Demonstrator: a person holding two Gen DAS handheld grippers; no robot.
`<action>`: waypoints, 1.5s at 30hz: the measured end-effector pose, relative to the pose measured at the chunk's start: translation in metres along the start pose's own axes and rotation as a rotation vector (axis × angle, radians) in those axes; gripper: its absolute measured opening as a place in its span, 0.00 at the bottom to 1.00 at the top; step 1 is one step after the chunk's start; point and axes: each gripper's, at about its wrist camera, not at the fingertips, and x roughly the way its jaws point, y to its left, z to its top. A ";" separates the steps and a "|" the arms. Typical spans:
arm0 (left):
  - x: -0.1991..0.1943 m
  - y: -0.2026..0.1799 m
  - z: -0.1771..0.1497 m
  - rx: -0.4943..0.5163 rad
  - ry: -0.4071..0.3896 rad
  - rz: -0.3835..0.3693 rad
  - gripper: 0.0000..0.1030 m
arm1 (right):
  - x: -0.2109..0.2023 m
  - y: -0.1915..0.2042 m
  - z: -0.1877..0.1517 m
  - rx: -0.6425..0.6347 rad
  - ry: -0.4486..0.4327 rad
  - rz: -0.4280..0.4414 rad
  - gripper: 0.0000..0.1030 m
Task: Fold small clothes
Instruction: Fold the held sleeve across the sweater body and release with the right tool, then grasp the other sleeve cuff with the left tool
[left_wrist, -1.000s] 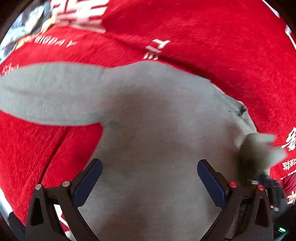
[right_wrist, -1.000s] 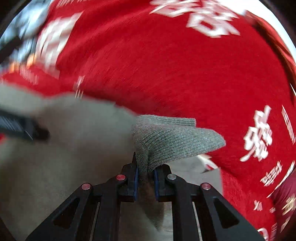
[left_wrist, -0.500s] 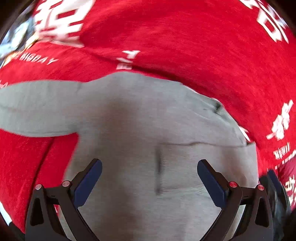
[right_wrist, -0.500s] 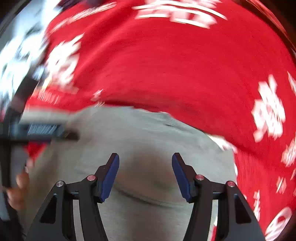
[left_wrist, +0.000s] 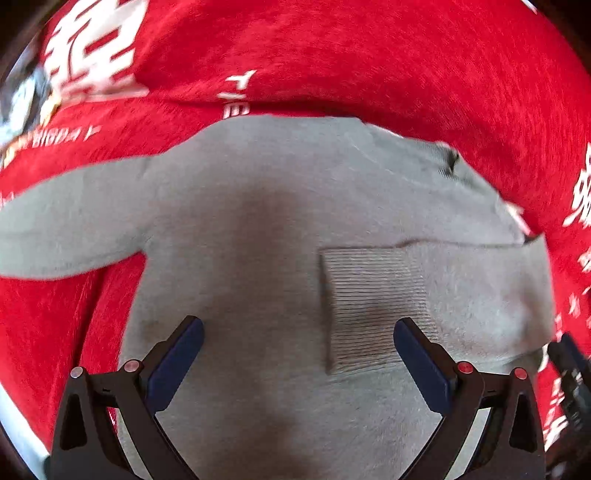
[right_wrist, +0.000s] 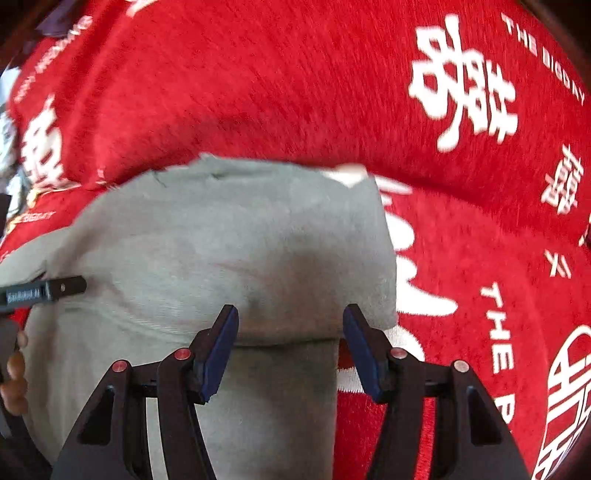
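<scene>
A small grey sweater (left_wrist: 258, 229) lies spread on a red cloth (left_wrist: 369, 55) printed with white characters and lettering, which covers the worktop under both cameras. One sleeve (left_wrist: 70, 225) stretches out flat to the left in the left wrist view; the other has been laid across the body, its ribbed cuff (left_wrist: 373, 302) resting on the grey knit.

The left gripper (left_wrist: 298, 356) hangs over the lower body of the sweater with its blue-padded fingers (left_wrist: 177, 360) spread wide and nothing between them. The right gripper (right_wrist: 290, 350) stands over the folded edge (right_wrist: 288, 341), its fingers (right_wrist: 218, 350) also well apart and empty. They have just been opening: a second ago they were pinched on the cuff, held up off the garment, and now the cuff lies flat on the sweater's body.

At the left edge of the right wrist view, part of the other tool (right_wrist: 44, 290) and the fingertips of the person's hand (right_wrist: 14, 384) reach in over the sweater. A dark piece of equipment (left_wrist: 570, 380) shows at the right edge of the left wrist view, too cut off to make out. Blurred grey and white shapes (left_wrist: 22, 99) beyond the cloth's far left corner cannot be identified. The sweater's hem is hidden below both frames.
</scene>
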 end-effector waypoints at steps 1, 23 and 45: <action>0.003 0.007 0.002 -0.021 0.023 -0.046 1.00 | -0.003 0.003 0.000 -0.013 -0.005 0.003 0.61; -0.030 -0.045 0.019 0.139 -0.076 0.038 0.05 | -0.004 0.026 -0.019 0.013 0.000 0.141 0.61; -0.007 0.021 0.057 -0.023 -0.036 0.039 0.05 | 0.093 -0.010 0.046 0.107 0.152 0.058 0.61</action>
